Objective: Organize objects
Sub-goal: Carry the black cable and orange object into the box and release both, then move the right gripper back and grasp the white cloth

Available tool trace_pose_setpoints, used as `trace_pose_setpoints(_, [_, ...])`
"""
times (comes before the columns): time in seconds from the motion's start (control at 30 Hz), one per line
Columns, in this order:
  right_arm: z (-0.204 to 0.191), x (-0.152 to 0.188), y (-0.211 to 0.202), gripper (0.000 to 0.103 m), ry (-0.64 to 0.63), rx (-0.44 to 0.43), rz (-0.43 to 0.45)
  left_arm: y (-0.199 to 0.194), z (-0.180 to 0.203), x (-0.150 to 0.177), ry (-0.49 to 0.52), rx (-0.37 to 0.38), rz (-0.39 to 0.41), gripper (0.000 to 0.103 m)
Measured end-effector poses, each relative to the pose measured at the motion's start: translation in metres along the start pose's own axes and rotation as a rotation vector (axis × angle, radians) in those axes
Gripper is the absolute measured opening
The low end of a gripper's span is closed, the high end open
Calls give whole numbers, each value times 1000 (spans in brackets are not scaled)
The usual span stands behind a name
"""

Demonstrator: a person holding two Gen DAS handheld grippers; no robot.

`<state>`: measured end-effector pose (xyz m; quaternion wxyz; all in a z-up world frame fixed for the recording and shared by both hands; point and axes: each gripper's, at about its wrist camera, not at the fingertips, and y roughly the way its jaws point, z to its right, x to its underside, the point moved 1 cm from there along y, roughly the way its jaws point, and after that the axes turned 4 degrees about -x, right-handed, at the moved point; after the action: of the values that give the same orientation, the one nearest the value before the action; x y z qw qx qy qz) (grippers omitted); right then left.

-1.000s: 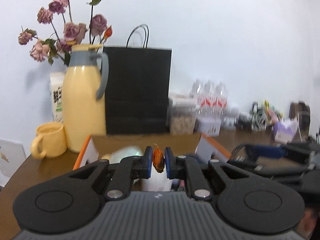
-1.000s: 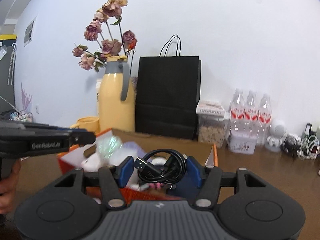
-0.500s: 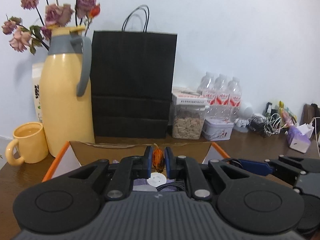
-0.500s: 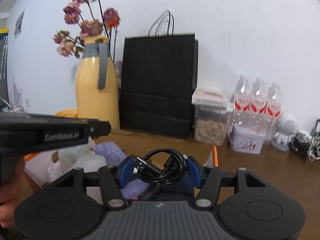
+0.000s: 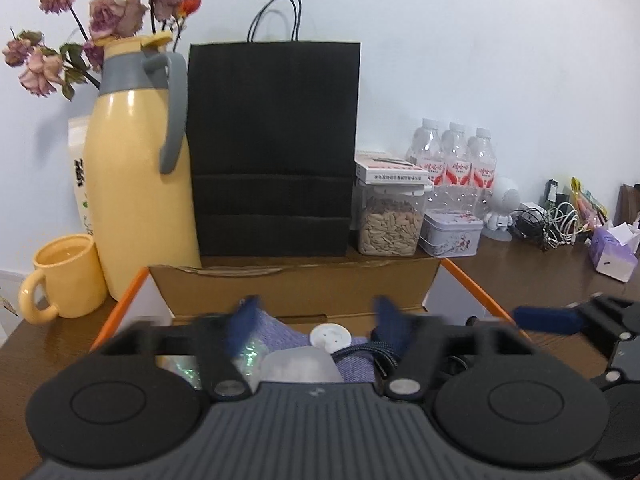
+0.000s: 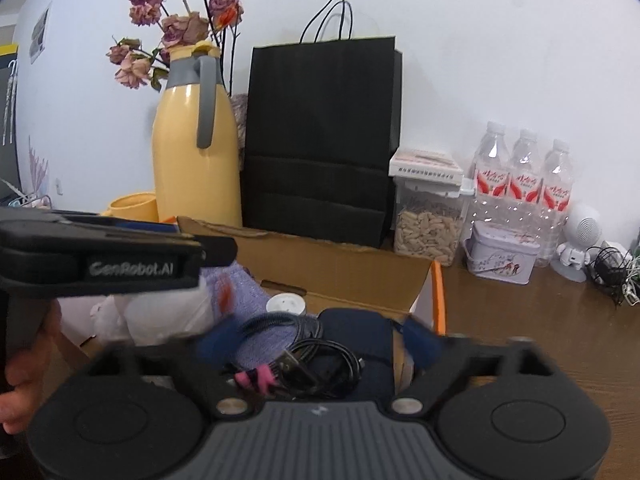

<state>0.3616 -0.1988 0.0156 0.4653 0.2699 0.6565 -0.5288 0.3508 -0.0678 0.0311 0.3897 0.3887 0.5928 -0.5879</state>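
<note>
cable [image 6: 320,356] loose in box [image 6: 340,268] between opening right claw [image 6: 320,340] pads; left claw [image 5: 316,316] opening, empty.

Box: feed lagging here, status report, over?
Left gripper and right gripper opening over the box, nothing clamped. Black cable lying in the box. Nothing in the way.

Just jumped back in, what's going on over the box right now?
A person holds both grippers over the open cardboard box. The left gripper and the right gripper have their jaws opening, with nothing pressed between them. A coiled black cable lies in the box below the right gripper, among other small items.
</note>
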Motion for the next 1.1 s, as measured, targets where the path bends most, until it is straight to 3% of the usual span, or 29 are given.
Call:
trace_pose_setpoints(0.03, [0, 0, -2, 101, 3, 6, 6, -2, 0, 0, 1, -7, 12, 103])
trace_pose_setpoints(0.57, [2, -4, -10, 103, 25, 7, 17, -15, -3, -2, -35, -34, 64, 103])
trace_pose_setpoints(1.1, [-12, 9, -59, 103, -34, 1, 63, -73, -27, 17, -59, -4, 102, 103])
